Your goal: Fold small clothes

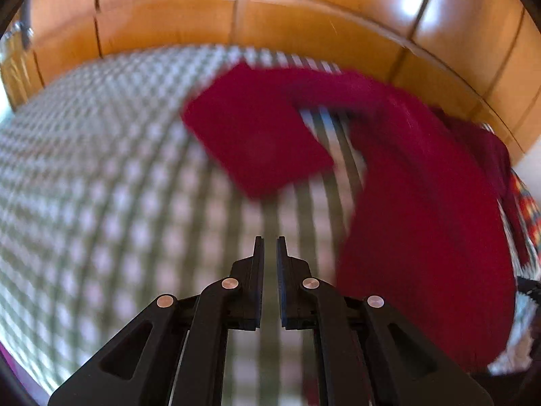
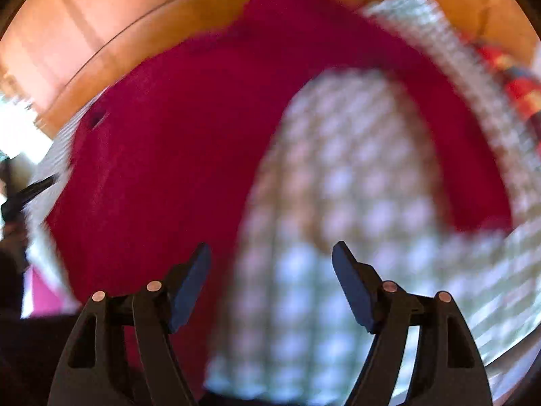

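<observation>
Honestly, the folding looks barely started. The red garment [image 1: 422,209] lies spread on the checked cover [image 1: 101,186], not in any tidy stack. From the left wrist view it runs from about 12 o'clock round to 4 o'clock, with one squarish end [image 1: 257,138] flopped out toward the middle and a strip of the cover showing between that end and the main body. From the right wrist view the same red cloth [image 2: 175,155] arches from 9 o'clock over the top to 3 o'clock, like a bent sleeve or leg. Everything is motion-blurred, so I can't tell what kind of garment it is or whether any part is doubled over.

Neither tool is holding fabric. The left gripper [image 1: 270,240] has its fingers nearly together with only a thin slit between them, nothing in it, sitting over bare cover just left of the cloth. The right gripper [image 2: 272,250] has its fingers spread wide, empty, right at the cloth's inner edge.

My guess: pretty much every fold is left to do. Wooden panelling [image 1: 304,27] runs behind, and something striped and colourful [image 1: 527,213] sits at 3 o'clock.
</observation>
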`<state>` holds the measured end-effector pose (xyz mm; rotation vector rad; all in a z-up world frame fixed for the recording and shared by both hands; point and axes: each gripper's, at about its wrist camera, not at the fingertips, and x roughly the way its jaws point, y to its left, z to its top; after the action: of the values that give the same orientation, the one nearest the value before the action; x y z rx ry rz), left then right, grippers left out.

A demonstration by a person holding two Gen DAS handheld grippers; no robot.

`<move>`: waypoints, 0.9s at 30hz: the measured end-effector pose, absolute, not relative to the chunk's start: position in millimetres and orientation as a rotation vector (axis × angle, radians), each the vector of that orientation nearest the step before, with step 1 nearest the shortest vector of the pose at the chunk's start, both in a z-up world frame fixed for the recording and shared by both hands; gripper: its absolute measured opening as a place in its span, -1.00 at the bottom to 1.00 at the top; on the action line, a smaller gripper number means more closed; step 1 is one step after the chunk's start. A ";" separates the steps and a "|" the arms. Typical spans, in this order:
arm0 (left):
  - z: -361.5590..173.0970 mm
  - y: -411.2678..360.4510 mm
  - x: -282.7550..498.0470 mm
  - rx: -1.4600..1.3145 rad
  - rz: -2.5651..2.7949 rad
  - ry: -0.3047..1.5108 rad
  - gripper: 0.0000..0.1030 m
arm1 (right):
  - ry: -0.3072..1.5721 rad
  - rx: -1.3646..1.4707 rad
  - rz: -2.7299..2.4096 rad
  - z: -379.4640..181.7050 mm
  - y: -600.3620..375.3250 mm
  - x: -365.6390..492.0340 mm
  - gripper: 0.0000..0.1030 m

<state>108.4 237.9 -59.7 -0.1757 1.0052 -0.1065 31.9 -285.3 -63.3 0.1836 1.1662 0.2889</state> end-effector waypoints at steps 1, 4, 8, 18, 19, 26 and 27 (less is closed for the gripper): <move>-64.0 235.5 102.5 -0.188 -0.117 1.011 -0.90 | 1.153 0.146 0.285 -63.5 -276.1 24.5 0.45; -74.2 223.0 82.2 -0.232 -0.161 1.016 -0.89 | 1.151 0.130 0.346 -60.6 -252.4 9.2 0.15; -69.7 210.9 73.8 -0.286 -0.195 0.984 -0.31 | 1.145 0.045 0.400 -57.8 -225.7 -1.1 -0.20; -51.9 193.8 49.4 -0.160 -0.181 0.964 -1.00 | 1.011 -0.014 0.410 -21.7 -239.7 -9.0 -0.81; -48.8 195.0 43.4 -0.165 -0.183 0.958 -1.00 | 1.001 -0.020 0.409 -14.7 -244.8 -10.4 -0.81; -54.1 184.6 -15.0 -0.193 -0.232 0.999 -1.00 | 1.031 -0.067 0.377 -5.2 -287.6 -26.7 -0.81; -58.8 179.9 -22.1 -0.188 -0.234 1.018 -1.00 | 1.048 -0.056 0.363 -9.9 -294.6 -28.3 -0.81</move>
<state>-22.1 179.9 -58.8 -0.1877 1.0175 -0.2337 -28.3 -294.6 -9.9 -0.0562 1.0483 0.3628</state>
